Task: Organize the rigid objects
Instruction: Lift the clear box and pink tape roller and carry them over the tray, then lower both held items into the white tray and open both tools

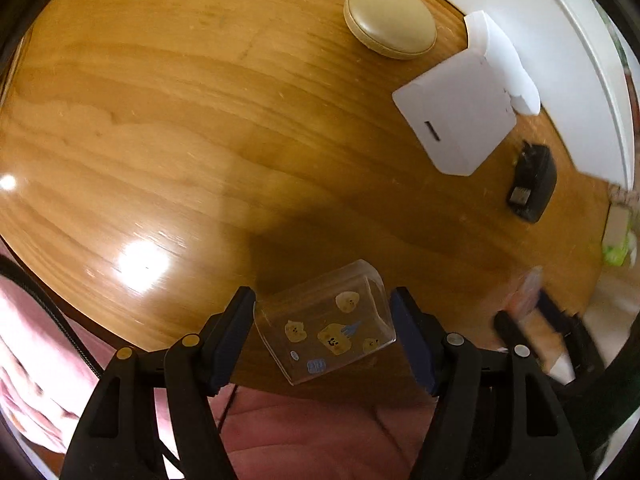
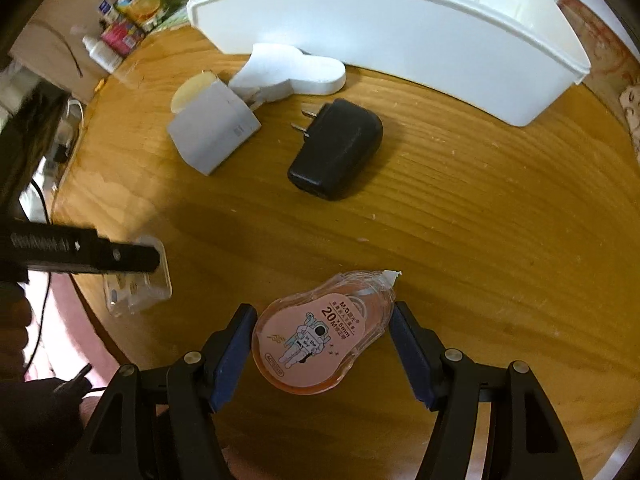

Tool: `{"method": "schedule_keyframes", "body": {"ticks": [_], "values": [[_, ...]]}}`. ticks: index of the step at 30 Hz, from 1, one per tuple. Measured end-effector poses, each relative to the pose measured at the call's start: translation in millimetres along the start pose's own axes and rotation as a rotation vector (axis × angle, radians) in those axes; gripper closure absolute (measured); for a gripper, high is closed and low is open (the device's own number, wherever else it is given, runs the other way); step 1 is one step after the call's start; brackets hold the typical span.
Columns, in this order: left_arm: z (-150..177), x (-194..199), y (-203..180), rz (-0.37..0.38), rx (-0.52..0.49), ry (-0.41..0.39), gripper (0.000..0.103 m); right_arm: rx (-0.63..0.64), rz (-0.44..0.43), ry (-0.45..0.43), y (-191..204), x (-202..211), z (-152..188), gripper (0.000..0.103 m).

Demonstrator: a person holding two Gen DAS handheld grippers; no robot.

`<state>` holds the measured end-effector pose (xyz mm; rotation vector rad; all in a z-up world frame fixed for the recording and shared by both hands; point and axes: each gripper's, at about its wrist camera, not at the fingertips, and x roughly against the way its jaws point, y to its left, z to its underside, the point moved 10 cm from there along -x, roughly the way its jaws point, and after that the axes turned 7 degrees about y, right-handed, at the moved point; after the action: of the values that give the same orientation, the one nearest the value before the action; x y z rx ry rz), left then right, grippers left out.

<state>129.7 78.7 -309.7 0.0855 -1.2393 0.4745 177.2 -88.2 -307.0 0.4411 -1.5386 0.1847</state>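
At the near edge of the wooden table (image 1: 168, 128), a clear plastic case (image 1: 326, 330) printed with small cartoon figures is bracketed by the left tool (image 1: 323, 336); its fingers are spread and released, and whether the pads touch the case cannot be told. Further right on the table, a beige oval case (image 1: 390, 20) lies far back, a white charger (image 1: 456, 120) sits beside a white foam piece (image 1: 504, 56), and a black plug adapter (image 1: 532, 184) lies near the table's right side.

In the right wrist view the left tool's finger (image 2: 120, 258) is seen from the side over the clear case (image 2: 138, 288) at the far left. Past it, the white charger (image 2: 214, 136), the foam piece (image 2: 292, 70) and the black adapter (image 2: 336, 150), prongs pointing up-left, lie between the tools and a long white bin (image 2: 400, 28), whose wall is shown only here. A correction tape dispenser (image 2: 320, 334) with an astronaut label rests flat between the spread, released fingers of the right tool (image 2: 322, 340). Bottles and packets (image 2: 128, 20) stand at the far upper left.
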Motion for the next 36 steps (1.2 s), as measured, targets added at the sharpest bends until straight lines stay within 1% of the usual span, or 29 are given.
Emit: {"method": "schedule_keyframes", "body": {"ticks": [3,6,10,13,14,16,22,26,27,31,33,36], "values": [[-9,14,11,-0.053,-0.060,0.002,0.031,-0.014,-0.025,0.001,5,11,-2,0.034],[-15,33,18,-0.105,-0.126,-0.017,0.031,-0.045,-0.043,0.008,8,21,-6,0.034],[-27,59,23,-0.153,-0.202,-0.034,0.031,-0.077,-0.029,-0.013,5,37,-16,0.034],[-38,80,18,-0.183,-0.259,-0.054,0.031,-0.094,-0.018,-0.036,-2,53,-24,0.034],[-34,87,8,-0.195,-0.281,-0.070,0.031,-0.096,-0.016,-0.043,-4,55,-25,0.034],[-43,106,0,-0.214,-0.326,-0.109,0.031,-0.101,-0.003,-0.064,-4,65,-34,0.034],[-55,151,-53,-0.231,-0.443,-0.229,0.031,-0.118,0.019,-0.154,-12,100,-64,0.034],[-79,185,-76,-0.227,-0.504,-0.302,0.031,-0.125,0.030,-0.213,-15,119,-86,0.034],[-84,184,-73,-0.228,-0.515,-0.317,0.031,-0.123,0.032,-0.228,-16,125,-93,0.034],[-97,197,-97,-0.216,-0.561,-0.361,0.031,-0.118,0.052,-0.284,-16,141,-114,0.034],[-103,197,-108,-0.201,-0.574,-0.384,0.031,-0.120,0.053,-0.309,-18,149,-124,0.034],[-108,210,-121,-0.169,-0.590,-0.425,0.031,-0.117,0.059,-0.350,-19,158,-140,0.034]]}}
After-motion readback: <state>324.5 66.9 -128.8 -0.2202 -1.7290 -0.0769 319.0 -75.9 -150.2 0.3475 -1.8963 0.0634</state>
